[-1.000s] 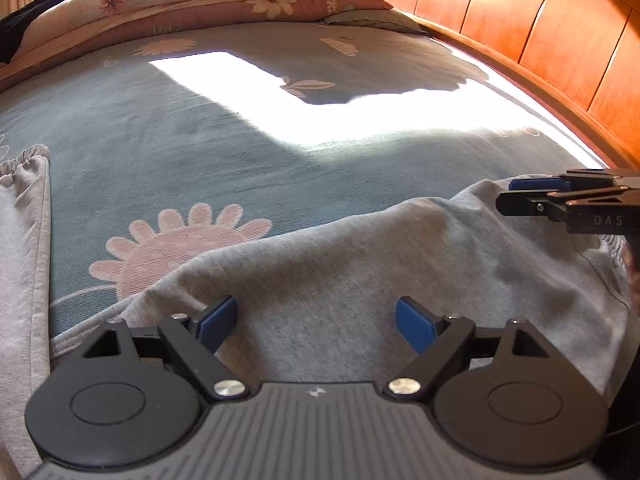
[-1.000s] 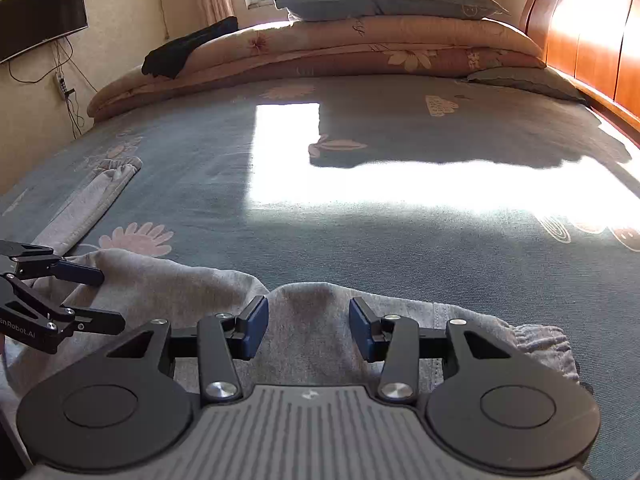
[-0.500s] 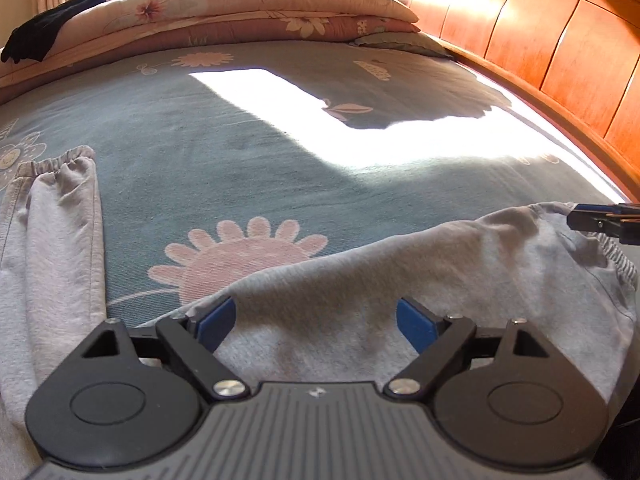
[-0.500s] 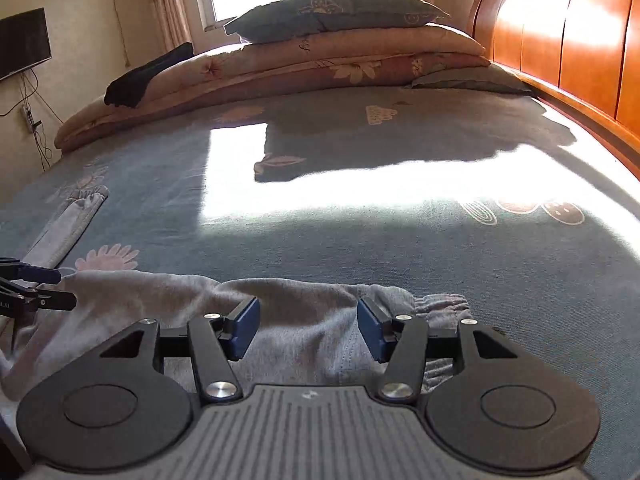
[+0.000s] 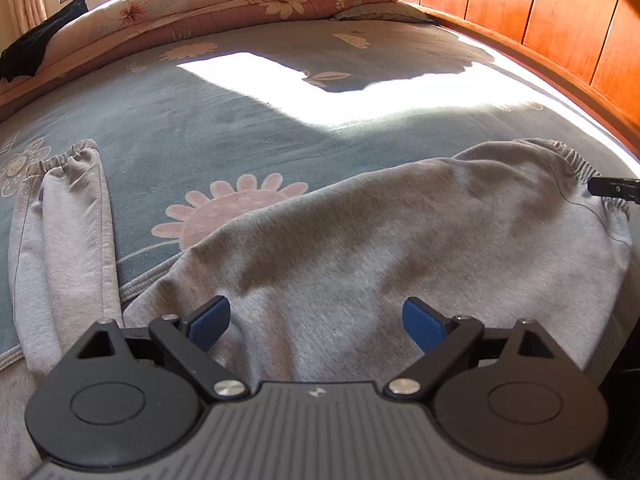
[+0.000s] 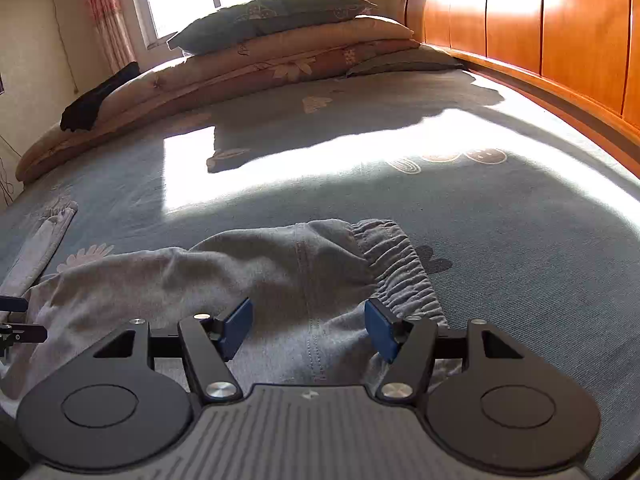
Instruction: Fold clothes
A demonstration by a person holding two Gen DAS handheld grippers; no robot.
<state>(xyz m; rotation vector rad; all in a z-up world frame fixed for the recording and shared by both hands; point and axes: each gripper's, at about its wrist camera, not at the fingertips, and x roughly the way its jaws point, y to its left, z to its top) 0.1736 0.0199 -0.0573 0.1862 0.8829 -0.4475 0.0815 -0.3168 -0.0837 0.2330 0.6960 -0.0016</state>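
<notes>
The jaws of the left gripper are spread wide and have just been opening; grey fabric lies below the gap, but nothing is pinched by the blue pads. The jaws of the right gripper are likewise parted and have just been opening, with the cloth seen between them yet not pressed. Both are held over the grey sweatpants, which are laid across the near part of the bed. The elastic waistband is seen bunched just beyond the right gripper's outer pad, and a centre seam runs between its pads. In the left wrist view, the trouser legs are seen stretched out to the left, ending in a gathered cuff. The tip of the other gripper is caught at the edge of each view; whether it touches the fabric there cannot be made out. Beyond the garment, folded quilts and a pillow are stacked against the wooden headboard.
</notes>
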